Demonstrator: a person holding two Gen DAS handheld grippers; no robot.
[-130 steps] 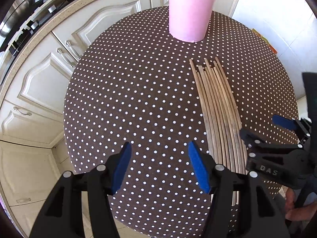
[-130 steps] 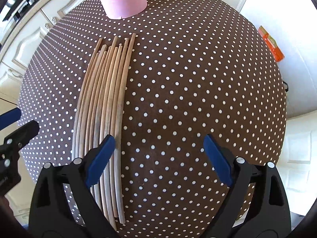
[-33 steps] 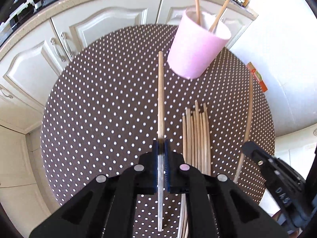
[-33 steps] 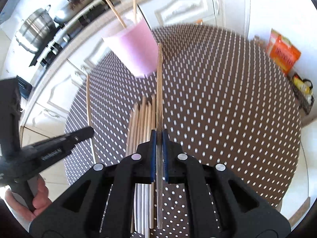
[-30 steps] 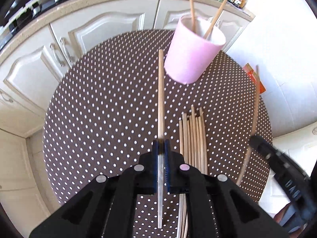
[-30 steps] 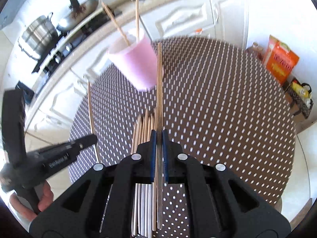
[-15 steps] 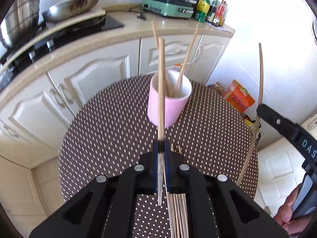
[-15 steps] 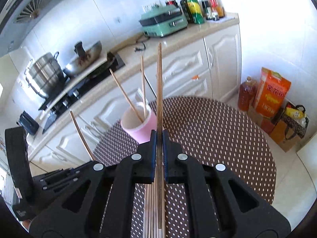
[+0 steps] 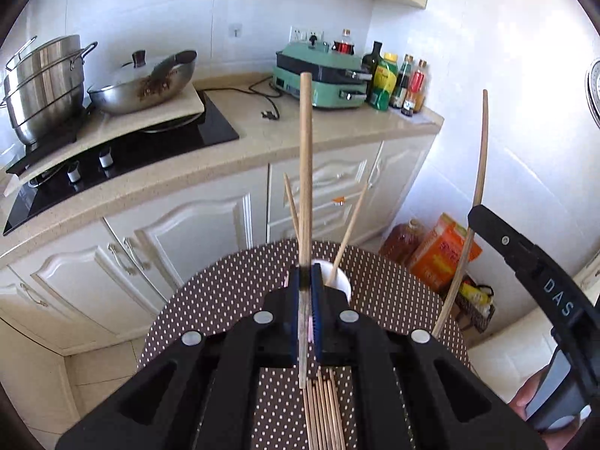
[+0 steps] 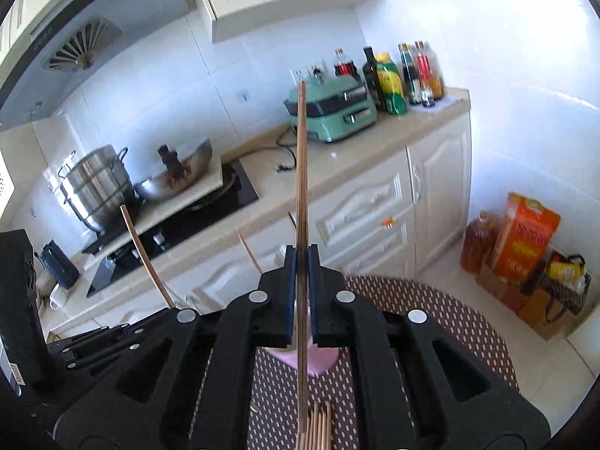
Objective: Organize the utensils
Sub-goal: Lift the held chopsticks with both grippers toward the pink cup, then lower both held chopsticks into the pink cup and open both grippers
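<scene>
Pots [image 9: 45,86] and a pan [image 9: 144,82] stand far left on the stove, no part of the job; nearer, the left claw [image 9: 306,311] is clamped tight on one chopstick [image 9: 305,172], which stands upright with its thick end high and its lower tip hanging above the table; just behind that claw sits the pink cup [image 9: 337,275], mostly hidden by the black frame, with two sticks [image 9: 350,225] leaning in it already; below the claw a bundle of chopsticks [image 9: 322,408] lies flat on the dotted table [image 9: 225,292]; to the right the right claw [image 10: 299,292] is likewise squeezed shut on its own chopstick [image 10: 301,172], held upright, the cup's pink base [image 10: 318,362] showing just under its fingers; farther right a bottle and orange box [image 10: 525,232] stand on the floor, well apart from the work.

By my reckoning the sorting is early to middling; two sticks are in the cup, two more are in the air and close above it, and a fair bundle is not yet touched. What seems due is lowering each held stick, tip first, into the cup's mouth, then opening; the risk is knocking the leaning sticks or tipping the light cup.
</scene>
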